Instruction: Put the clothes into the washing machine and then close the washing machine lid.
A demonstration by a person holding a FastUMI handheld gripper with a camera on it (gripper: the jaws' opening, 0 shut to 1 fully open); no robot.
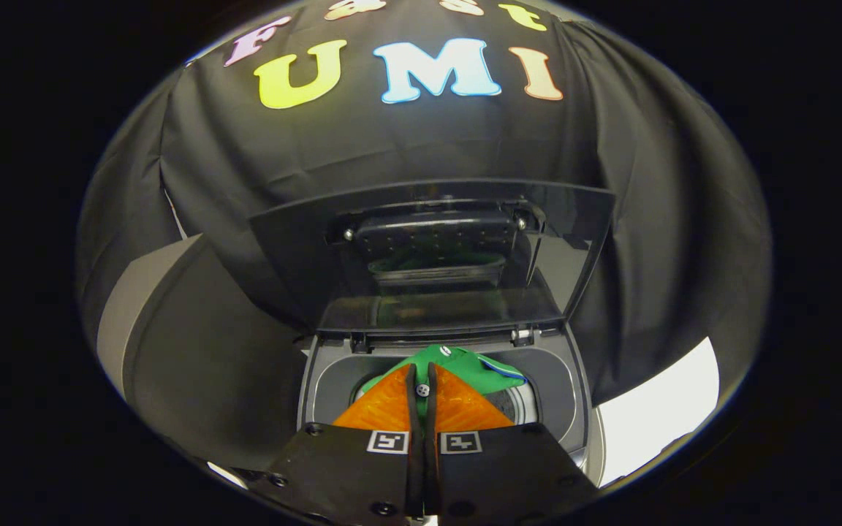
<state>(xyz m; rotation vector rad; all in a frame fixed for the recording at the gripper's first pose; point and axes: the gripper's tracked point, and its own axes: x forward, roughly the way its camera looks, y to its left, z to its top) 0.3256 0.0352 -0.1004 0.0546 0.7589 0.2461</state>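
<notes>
A small top-loading washing machine [333, 380] stands just ahead of me with its dark see-through lid [574, 241] raised upright at the back. My gripper [423, 374] hangs over the open drum [516, 402], fingers pressed together on a green cloth [465, 365] with a blue-and-white trim. The cloth bunches just beyond the fingertips, above the drum mouth. The fingers hide the lower part of the cloth and most of the drum.
Black cloth forms the booth wall [245, 183] behind and around the machine. A pale surface [655, 416] shows to the right of the machine, and a grey panel [136, 292] to its left.
</notes>
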